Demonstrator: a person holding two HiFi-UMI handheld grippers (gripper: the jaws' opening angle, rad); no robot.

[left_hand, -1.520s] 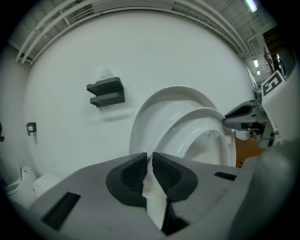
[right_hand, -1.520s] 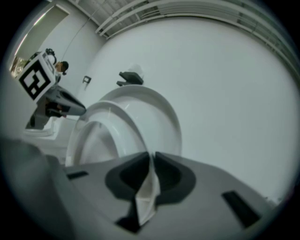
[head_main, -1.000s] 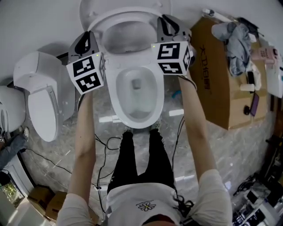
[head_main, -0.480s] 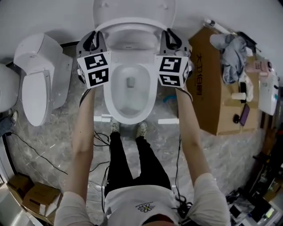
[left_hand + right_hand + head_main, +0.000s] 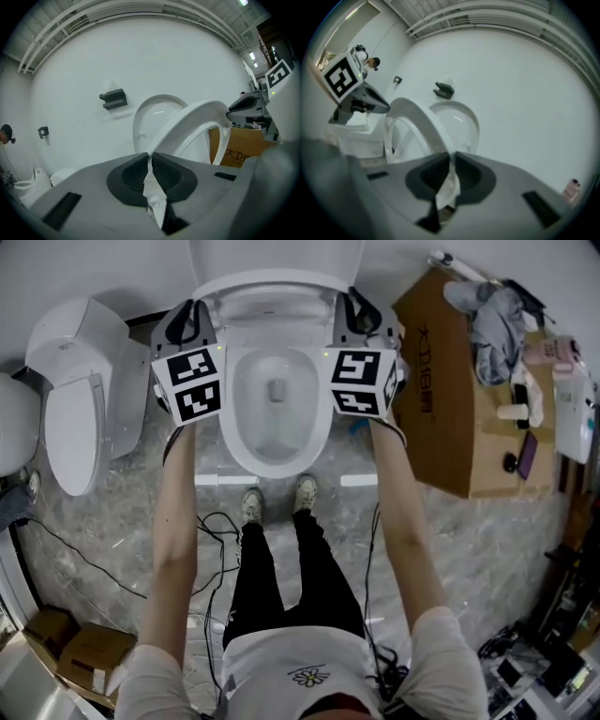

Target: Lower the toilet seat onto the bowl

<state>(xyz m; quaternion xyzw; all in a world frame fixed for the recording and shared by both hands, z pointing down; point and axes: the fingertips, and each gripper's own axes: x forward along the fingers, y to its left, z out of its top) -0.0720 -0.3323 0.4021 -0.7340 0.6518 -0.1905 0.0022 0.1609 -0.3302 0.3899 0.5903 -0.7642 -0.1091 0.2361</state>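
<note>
The white toilet seat [image 5: 270, 285] stands half raised over the bowl [image 5: 274, 454], with the lid [image 5: 277, 254] upright behind it. My left gripper [image 5: 201, 313] is at the seat's left side. In the left gripper view the seat rim [image 5: 197, 117] runs between the left gripper's [image 5: 150, 161] jaws, which are closing, pads pressed on it. My right gripper [image 5: 349, 306] is at the seat's right side. In the right gripper view the right gripper [image 5: 451, 161] is shut on the seat rim [image 5: 417, 122].
A second toilet [image 5: 70, 409] stands to the left. A cardboard box [image 5: 441, 399] with clothes and bottles on top stands at the right. Cables [image 5: 216, 531] trail over the marble floor beside the person's feet [image 5: 277, 498]. Small boxes [image 5: 66, 643] lie at the lower left.
Both grippers have stayed on the seat's two sides. The marker cubes have come level with each other, and the toilet has shifted to the middle of the head view.
</note>
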